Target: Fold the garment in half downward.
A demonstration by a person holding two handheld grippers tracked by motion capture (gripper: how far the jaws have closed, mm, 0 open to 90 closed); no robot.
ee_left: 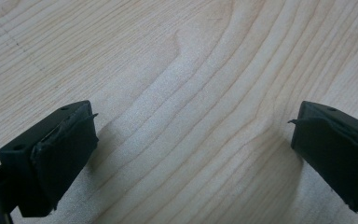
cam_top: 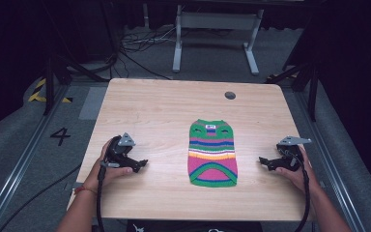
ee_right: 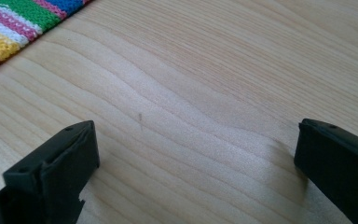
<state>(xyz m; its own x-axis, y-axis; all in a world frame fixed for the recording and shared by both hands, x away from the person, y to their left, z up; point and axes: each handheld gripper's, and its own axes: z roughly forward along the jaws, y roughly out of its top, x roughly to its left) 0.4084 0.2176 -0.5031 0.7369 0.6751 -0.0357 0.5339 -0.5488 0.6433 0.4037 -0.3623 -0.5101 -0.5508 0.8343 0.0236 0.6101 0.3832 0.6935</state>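
Forearms come in at the near edge of the tabletop [cam_top: 149,101], each hand carrying a gripper. Between them lies a small striped knitted sweater [cam_top: 212,153], flat, with its neck end and label pointing away from the person and its hem toward them, so its long axis runs near to far. The left gripper [cam_top: 142,164] rests well to the left of the sweater, with its jaws spread wide over bare wood and nothing between them. The right gripper [cam_top: 262,160] sits to the right of the sweater, jaws likewise released and empty; in the right gripper view a corner of the striped knit shows at the upper left, ahead of the jaws. Both grippers point inward at the garment's lower half, and the right one appears somewhat nearer to its edge, so a reach from that side looks shorter.
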